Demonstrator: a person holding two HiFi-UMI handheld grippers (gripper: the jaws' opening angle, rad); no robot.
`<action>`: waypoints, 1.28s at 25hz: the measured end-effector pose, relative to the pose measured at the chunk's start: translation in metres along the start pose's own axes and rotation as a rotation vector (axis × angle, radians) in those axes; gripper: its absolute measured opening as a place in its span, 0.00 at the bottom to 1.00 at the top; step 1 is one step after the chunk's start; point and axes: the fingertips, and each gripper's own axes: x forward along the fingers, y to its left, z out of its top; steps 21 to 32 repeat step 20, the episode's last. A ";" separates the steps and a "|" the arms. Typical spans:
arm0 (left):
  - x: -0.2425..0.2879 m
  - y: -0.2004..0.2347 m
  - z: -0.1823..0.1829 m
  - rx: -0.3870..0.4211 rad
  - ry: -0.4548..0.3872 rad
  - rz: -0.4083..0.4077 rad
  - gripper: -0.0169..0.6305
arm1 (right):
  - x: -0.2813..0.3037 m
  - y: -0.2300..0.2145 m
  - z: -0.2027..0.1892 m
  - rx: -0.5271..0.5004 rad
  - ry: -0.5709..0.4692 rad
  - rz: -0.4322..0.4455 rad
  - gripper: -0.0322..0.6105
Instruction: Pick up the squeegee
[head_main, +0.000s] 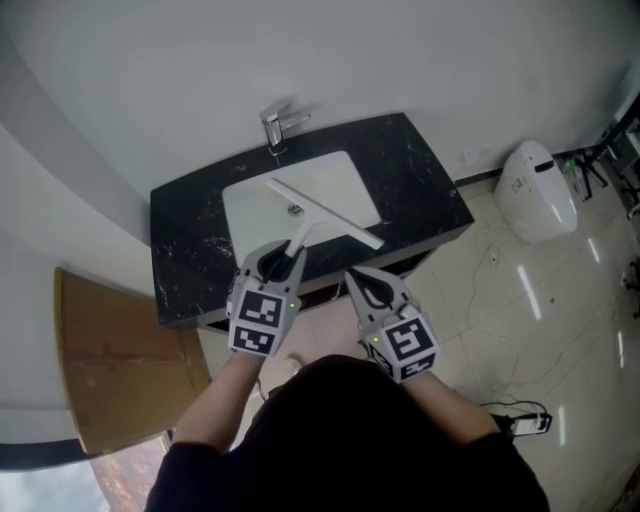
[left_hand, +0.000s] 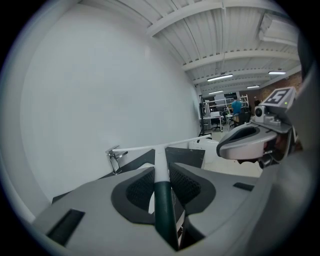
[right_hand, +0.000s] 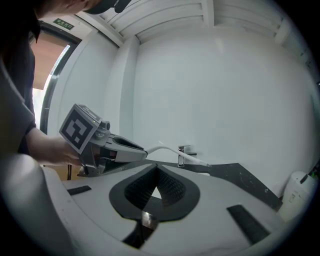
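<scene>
In the head view, the left gripper (head_main: 285, 262) held the squeegee (head_main: 322, 212) over the white sink (head_main: 240, 205) set in the black countertop (head_main: 420, 180). Its handle pointed away from the person, and the long blade ran diagonally from near the faucet (head_main: 280, 125) down to the right. The grip end was hidden inside the jaws. The right gripper (head_main: 372, 290) hung beside it, apart.

In the left gripper view, the jaws were clamped on the dark green handle, with the white neck pointing straight ahead and the blade lying crosswise. Its right end was hard to make out.

In the right gripper view, the jaws were pressed together with nothing between them.
</scene>
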 end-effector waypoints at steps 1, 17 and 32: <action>-0.001 0.001 0.000 -0.001 -0.003 -0.001 0.18 | 0.000 0.002 0.001 -0.004 0.000 -0.001 0.06; -0.001 -0.002 0.004 -0.009 -0.020 -0.008 0.18 | -0.003 0.006 0.004 -0.017 0.002 -0.002 0.06; 0.000 -0.002 0.005 -0.009 -0.020 -0.009 0.18 | -0.004 0.005 0.006 -0.011 0.007 -0.008 0.06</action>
